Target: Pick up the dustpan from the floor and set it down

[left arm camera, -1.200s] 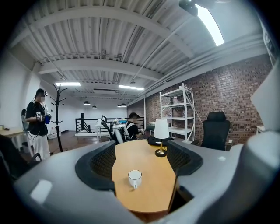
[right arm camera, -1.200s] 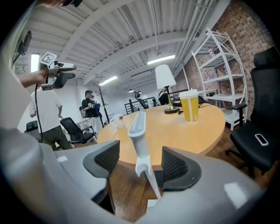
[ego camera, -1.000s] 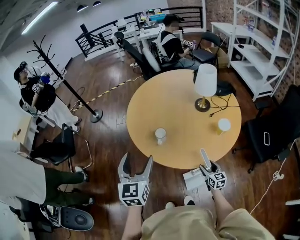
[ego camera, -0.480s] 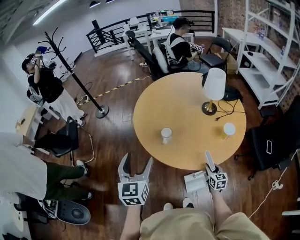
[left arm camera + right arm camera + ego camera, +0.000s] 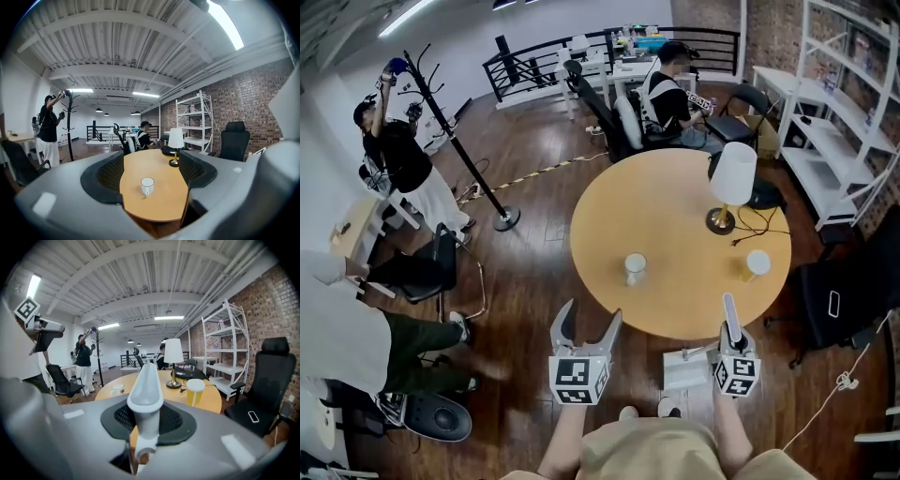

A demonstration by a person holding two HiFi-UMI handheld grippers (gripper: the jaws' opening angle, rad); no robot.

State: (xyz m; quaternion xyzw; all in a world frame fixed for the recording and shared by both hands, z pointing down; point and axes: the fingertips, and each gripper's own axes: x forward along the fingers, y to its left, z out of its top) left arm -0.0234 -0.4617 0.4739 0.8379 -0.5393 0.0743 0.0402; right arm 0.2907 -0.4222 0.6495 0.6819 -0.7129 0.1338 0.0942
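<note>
The dustpan is white; its flat pan (image 5: pixel 686 367) hangs above the wood floor by the person's feet, and its long handle (image 5: pixel 732 314) points up toward the table edge. My right gripper (image 5: pixel 731 337) is closing down on that handle, pads pressing it. In the right gripper view the handle (image 5: pixel 146 385) stands upright between the jaws of the right gripper (image 5: pixel 146 423). My left gripper (image 5: pixel 589 323) hovers left of the pan, open and holding nothing; in the left gripper view the left gripper (image 5: pixel 150 177) frames the table with its spread jaws.
A round wooden table (image 5: pixel 675 202) lies just ahead with a white mug (image 5: pixel 635 267), a lamp (image 5: pixel 732 183) and a yellow cup (image 5: pixel 756 263). A black chair (image 5: pixel 844 291) stands right, a coat stand (image 5: pixel 502 220) and a seated person's legs (image 5: pixel 422 352) left.
My right gripper has closed on the dustpan handle and risen, lifting the pan off the floor. The left gripper has barely shifted. The standing person at the coat stand raised their arms.
</note>
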